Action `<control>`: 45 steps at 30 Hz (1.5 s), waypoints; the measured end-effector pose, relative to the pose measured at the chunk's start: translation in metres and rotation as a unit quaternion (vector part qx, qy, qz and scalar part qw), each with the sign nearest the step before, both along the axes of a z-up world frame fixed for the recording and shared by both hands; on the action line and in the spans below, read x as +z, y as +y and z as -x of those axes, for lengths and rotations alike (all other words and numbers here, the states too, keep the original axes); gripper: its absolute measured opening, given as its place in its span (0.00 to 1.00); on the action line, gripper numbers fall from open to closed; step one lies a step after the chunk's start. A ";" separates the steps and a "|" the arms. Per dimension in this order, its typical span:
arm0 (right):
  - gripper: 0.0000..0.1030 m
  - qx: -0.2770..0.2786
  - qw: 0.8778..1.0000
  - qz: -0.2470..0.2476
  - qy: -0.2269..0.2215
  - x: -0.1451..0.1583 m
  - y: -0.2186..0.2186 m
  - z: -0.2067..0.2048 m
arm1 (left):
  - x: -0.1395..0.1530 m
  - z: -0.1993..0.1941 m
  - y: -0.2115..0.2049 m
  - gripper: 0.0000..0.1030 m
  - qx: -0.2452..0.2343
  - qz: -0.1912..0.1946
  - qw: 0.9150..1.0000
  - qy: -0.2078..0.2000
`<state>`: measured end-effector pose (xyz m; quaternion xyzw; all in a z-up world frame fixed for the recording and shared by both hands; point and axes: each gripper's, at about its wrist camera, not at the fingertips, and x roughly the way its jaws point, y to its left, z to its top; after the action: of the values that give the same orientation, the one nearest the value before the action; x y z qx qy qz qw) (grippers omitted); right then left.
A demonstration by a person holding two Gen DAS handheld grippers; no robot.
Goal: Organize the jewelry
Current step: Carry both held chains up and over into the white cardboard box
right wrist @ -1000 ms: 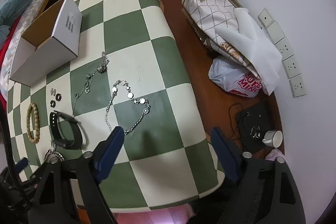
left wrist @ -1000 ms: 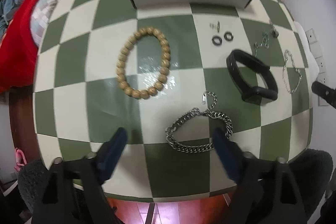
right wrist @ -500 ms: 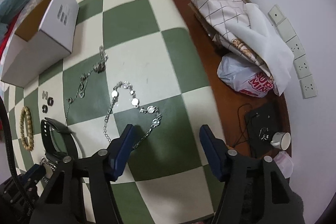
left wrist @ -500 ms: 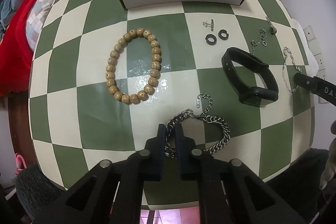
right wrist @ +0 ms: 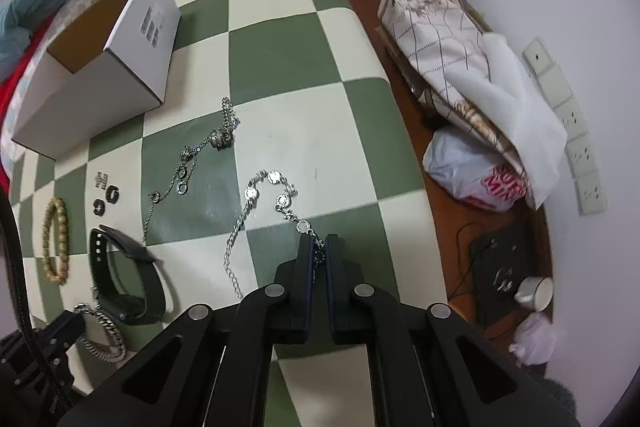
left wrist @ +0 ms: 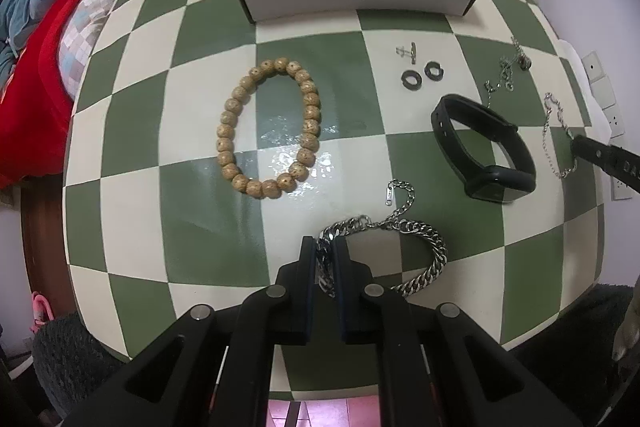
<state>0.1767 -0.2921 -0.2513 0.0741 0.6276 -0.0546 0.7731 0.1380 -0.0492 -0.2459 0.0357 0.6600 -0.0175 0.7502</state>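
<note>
We see the left gripper [left wrist: 324, 259] pinched on the heavy chain bracelet [left wrist: 420, 247]; the right gripper [right wrist: 319, 251] is clamped on the disc-link bracelet [right wrist: 264, 203] stretching ahead of it.

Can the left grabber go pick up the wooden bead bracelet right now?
Probably not yet. The left gripper is shut on the silver chain bracelet, so it has no free jaws. The wooden bead bracelet lies in the open on the checkered table, with nothing over it, so it could once it lets go.
</note>
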 end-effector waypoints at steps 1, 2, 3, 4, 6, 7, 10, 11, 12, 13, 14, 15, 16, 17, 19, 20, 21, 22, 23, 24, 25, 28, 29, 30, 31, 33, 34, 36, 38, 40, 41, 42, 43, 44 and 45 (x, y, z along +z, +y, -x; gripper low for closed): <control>0.05 -0.003 1.000 -0.004 -0.003 0.003 -0.002 0.001 | 0.004 0.001 0.002 0.05 0.002 0.003 1.000 -0.003; 0.05 -0.006 1.000 -0.012 -0.011 0.009 -0.003 0.005 | 0.008 0.002 0.004 0.05 0.003 0.006 1.000 -0.004; 0.05 -0.010 1.000 -0.023 -0.018 0.016 -0.004 0.009 | 0.012 0.003 0.006 0.05 0.004 0.009 1.000 -0.007; 0.05 -0.013 0.999 -0.034 -0.025 0.022 -0.005 0.012 | 0.018 0.004 0.008 0.05 0.004 0.010 1.000 -0.011; 0.05 -0.018 0.998 -0.054 -0.040 0.038 -0.006 0.019 | 0.028 0.006 0.009 0.05 0.002 0.012 1.000 -0.019; 0.05 -0.020 0.997 -0.066 -0.047 0.045 -0.007 0.022 | 0.034 0.007 0.010 0.05 0.000 0.014 1.000 -0.025; 0.05 -0.020 0.994 -0.089 -0.062 0.065 -0.006 0.028 | 0.052 0.010 0.011 0.05 -0.002 0.017 0.999 -0.040; 0.05 -0.017 0.993 -0.093 -0.068 0.073 -0.005 0.030 | 0.059 0.010 0.010 0.05 -0.002 0.019 0.999 -0.045; 0.05 -0.014 0.993 -0.094 -0.074 0.080 -0.004 0.032 | 0.062 0.008 0.010 0.05 -0.001 0.022 0.999 -0.049; 0.05 -0.011 0.992 -0.096 -0.079 0.087 -0.003 0.033 | 0.065 0.004 0.011 0.05 -0.001 0.024 0.998 -0.054; 0.05 -0.009 0.991 -0.100 -0.083 0.093 -0.002 0.034 | 0.070 0.005 0.011 0.05 -0.002 0.026 0.998 -0.058; 0.05 -0.008 0.991 -0.104 -0.085 0.098 -0.002 0.035 | 0.073 0.004 0.010 0.05 -0.001 0.030 0.998 -0.062; 0.05 -0.008 0.990 -0.108 -0.087 0.103 -0.001 0.035 | 0.079 0.003 0.010 0.05 0.000 0.031 0.997 -0.066; 0.05 -0.006 0.990 -0.112 -0.090 0.108 -0.001 0.036 | 0.084 0.002 0.011 0.05 -0.001 0.031 0.997 -0.072; 0.05 -0.003 0.988 -0.118 -0.096 0.118 0.000 0.036 | 0.091 -0.002 0.012 0.05 0.000 0.034 0.996 -0.081; 0.05 0.000 0.988 -0.123 -0.099 0.123 0.002 0.036 | 0.096 -0.003 0.012 0.05 0.000 0.036 0.996 -0.085; 0.05 0.002 0.987 -0.126 -0.101 0.128 0.003 0.037 | 0.104 -0.004 0.012 0.05 0.002 0.040 0.995 -0.090; 0.05 0.006 0.986 -0.129 -0.104 0.134 0.005 0.037 | 0.111 -0.006 0.011 0.05 0.003 0.043 0.995 -0.094; 0.05 0.010 0.985 -0.133 -0.108 0.141 0.007 0.037 | 0.119 -0.009 0.012 0.05 0.004 0.048 0.994 -0.098; 0.05 0.016 0.984 -0.135 -0.112 0.148 0.009 0.036 | 0.128 -0.012 0.012 0.05 0.005 0.052 0.993 -0.105; 0.05 0.021 0.984 -0.136 -0.117 0.155 0.010 0.035 | 0.135 -0.015 0.013 0.05 0.005 0.054 0.992 -0.111; 0.05 0.036 0.981 -0.138 -0.130 0.175 0.017 0.025 | 0.155 -0.030 0.013 0.05 0.002 0.052 0.989 -0.135; 0.05 0.040 0.981 -0.137 -0.135 0.180 0.020 0.021 | 0.161 -0.037 0.013 0.05 0.000 0.050 0.989 -0.142; 0.05 0.046 0.980 -0.134 -0.139 0.186 0.022 0.016 | 0.166 -0.044 0.013 0.05 -0.003 0.048 0.988 -0.148; 0.05 0.052 0.980 -0.130 -0.143 0.191 0.026 0.009 | 0.170 -0.051 0.012 0.05 -0.005 0.045 0.987 -0.154; 0.05 0.058 0.979 -0.128 -0.149 0.198 0.032 -0.004 | 0.176 -0.066 0.013 0.05 -0.006 0.040 0.985 -0.165; 0.05 0.062 0.979 -0.125 -0.150 0.201 0.035 -0.012 | 0.179 -0.075 0.014 0.05 -0.007 0.040 0.985 -0.169; 0.05 0.069 0.978 -0.119 -0.156 0.206 0.042 -0.028 | 0.184 -0.092 0.015 0.05 -0.008 0.035 0.984 -0.176; 0.05 0.073 0.978 -0.116 -0.158 0.209 0.050 -0.044 | 0.187 -0.107 0.017 0.05 -0.006 0.033 0.983 -0.182; 0.05 0.081 0.978 -0.112 -0.158 0.210 0.059 -0.063 | 0.190 -0.123 0.018 0.05 -0.004 0.030 0.982 -0.185; 0.05 0.084 0.978 -0.111 -0.158 0.211 0.064 -0.071 | 0.190 -0.131 0.019 0.05 -0.003 0.031 0.982 -0.185; 0.05 0.090 0.978 -0.107 -0.158 0.211 0.070 -0.083 | 0.190 -0.140 0.020 0.05 -0.002 0.032 0.983 -0.182; 0.05 0.091 0.978 -0.105 -0.157 0.210 0.074 -0.091 | 0.188 -0.148 0.022 0.05 0.002 0.034 0.983 -0.180; 0.05 0.094 0.978 -0.107 -0.154 0.208 0.079 -0.102 | 0.188 -0.155 0.023 0.05 0.004 0.035 0.984 -0.176; 0.05 0.098 0.978 -0.106 -0.152 0.206 0.084 -0.109 | 0.185 -0.164 0.026 0.05 0.008 0.037 0.985 -0.171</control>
<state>0.2860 -0.2079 -0.0453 0.1015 0.5093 0.1000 0.8487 0.3024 -0.0235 -0.0609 0.0053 0.5211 -0.0298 0.8529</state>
